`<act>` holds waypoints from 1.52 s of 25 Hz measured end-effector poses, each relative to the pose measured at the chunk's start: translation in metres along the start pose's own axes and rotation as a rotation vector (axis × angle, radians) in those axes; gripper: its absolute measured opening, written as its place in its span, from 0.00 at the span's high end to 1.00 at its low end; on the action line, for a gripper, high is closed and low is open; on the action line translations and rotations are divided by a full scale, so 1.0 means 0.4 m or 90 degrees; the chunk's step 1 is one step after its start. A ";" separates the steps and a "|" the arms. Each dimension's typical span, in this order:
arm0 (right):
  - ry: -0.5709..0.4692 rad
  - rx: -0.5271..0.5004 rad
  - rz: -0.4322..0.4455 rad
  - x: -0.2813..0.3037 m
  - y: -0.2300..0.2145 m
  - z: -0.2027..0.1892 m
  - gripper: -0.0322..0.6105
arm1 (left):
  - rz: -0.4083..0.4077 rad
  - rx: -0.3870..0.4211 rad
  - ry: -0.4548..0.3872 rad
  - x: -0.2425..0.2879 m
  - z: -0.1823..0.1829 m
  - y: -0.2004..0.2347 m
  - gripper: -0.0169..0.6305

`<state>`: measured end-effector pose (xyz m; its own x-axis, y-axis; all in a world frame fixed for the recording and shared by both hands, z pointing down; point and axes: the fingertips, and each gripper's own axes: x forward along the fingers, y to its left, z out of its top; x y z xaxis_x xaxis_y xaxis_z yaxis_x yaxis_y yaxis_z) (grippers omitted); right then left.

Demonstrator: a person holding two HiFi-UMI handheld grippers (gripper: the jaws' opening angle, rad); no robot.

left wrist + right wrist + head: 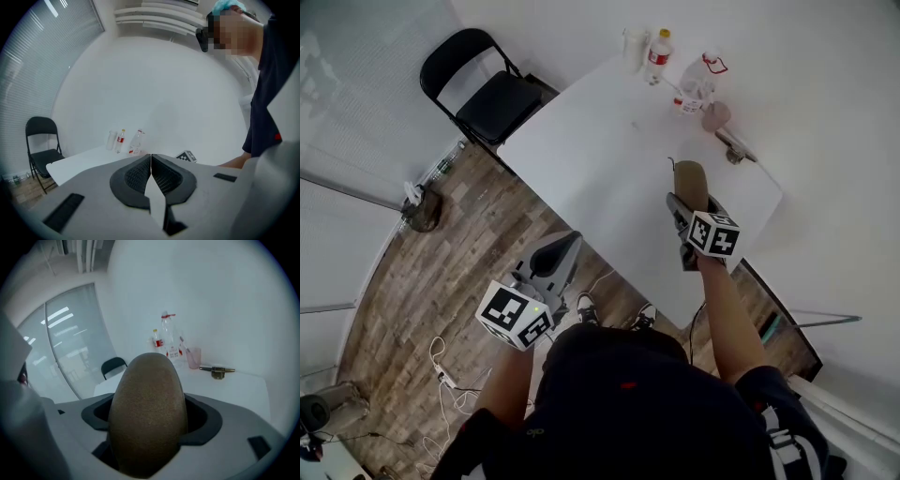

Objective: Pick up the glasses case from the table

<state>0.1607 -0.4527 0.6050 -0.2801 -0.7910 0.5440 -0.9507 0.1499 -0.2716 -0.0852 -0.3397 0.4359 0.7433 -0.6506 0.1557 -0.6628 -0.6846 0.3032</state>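
The right gripper (692, 208) pinches the brown glasses case (690, 178) by its near end, most of it jutting ahead of the jaws over the table (600, 159), so the rounded shell could pivot or slip out if the squeeze eases, while the left gripper (151, 176) hangs pressed together, empty.

Looks like a bare office or meeting room to me: plain white walls (834, 84), a white table (581, 159), one black folding chair (494, 97), wood-look floor (412, 309) with loose cables (441, 372), blinds (42, 51), and a glass partition (70, 348).
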 end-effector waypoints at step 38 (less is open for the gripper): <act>-0.384 -0.156 0.118 -0.754 0.146 0.279 0.31 | -0.150 0.115 -0.060 0.115 0.154 -0.356 0.94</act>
<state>0.2047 -0.2716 0.3363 -0.3864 -0.9209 -0.0522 -0.9165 0.3897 -0.0906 0.0376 -0.2924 0.3420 0.8722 -0.4889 0.0104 -0.4850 -0.8620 0.1472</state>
